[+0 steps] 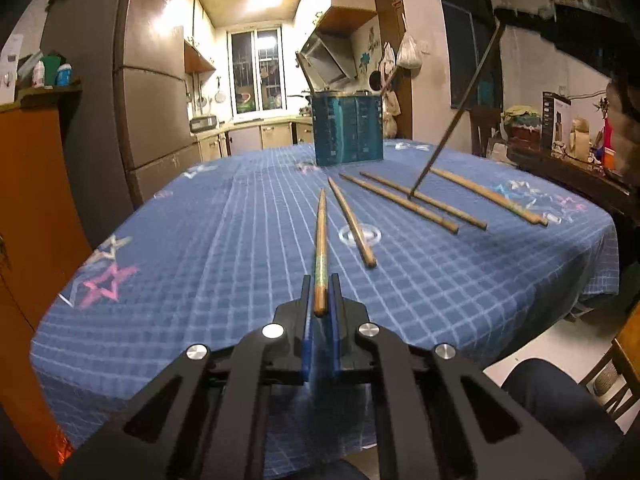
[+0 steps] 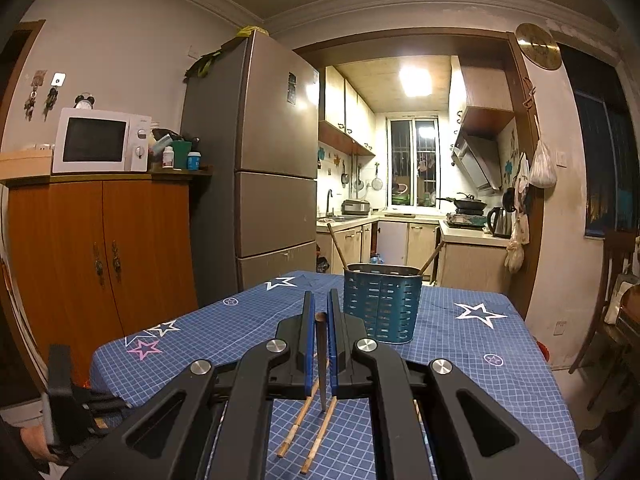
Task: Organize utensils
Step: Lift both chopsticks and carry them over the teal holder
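My left gripper (image 1: 320, 282) is shut on the near end of a light wooden chopstick (image 1: 321, 236), which points away over the blue checked tablecloth (image 1: 200, 248). Several more wooden chopsticks (image 1: 400, 203) lie loose ahead and to the right. My right gripper (image 2: 320, 298) is shut on a dark chopstick (image 2: 322, 364) that hangs tip-down. In the left wrist view this dark chopstick (image 1: 452, 116) slants down, with its tip among the loose ones. A blue slotted holder (image 2: 382, 306) stands on the table's far side with two chopsticks (image 2: 337, 248) leaning in it. The holder (image 1: 347, 130) also shows in the left wrist view.
Two pale chopsticks (image 2: 298, 428) lie on the cloth under my right gripper. A tall fridge (image 2: 272, 168) and an orange cabinet (image 2: 100, 264) stand left of the table. A dark knee (image 1: 560, 404) and a wooden chair (image 1: 616, 376) are at the table's near right corner.
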### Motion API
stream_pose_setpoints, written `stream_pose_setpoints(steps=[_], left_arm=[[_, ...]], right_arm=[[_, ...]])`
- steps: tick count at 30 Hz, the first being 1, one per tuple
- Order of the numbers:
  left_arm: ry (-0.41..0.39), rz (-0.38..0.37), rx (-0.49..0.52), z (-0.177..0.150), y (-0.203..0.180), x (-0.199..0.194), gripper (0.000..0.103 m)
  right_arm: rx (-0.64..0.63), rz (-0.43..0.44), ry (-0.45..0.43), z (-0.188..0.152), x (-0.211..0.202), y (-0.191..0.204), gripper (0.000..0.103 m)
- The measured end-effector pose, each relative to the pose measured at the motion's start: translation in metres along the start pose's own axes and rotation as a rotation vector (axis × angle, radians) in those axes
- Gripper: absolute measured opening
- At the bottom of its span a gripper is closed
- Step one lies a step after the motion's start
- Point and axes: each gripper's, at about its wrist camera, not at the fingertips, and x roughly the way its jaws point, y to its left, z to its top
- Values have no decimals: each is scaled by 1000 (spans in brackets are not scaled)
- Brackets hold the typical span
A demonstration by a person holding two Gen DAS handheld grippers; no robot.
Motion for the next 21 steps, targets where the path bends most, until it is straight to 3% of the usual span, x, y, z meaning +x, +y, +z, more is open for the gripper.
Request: stream_pose_setpoints(steps=[11,21], left_arm=[[-56,10,64,70,16,-28,5],[-150,-15,64,140,24,-14,5]], right_arm=[[3,9,4,6,4,0,7],[8,24,4,21,12,-10,7]])
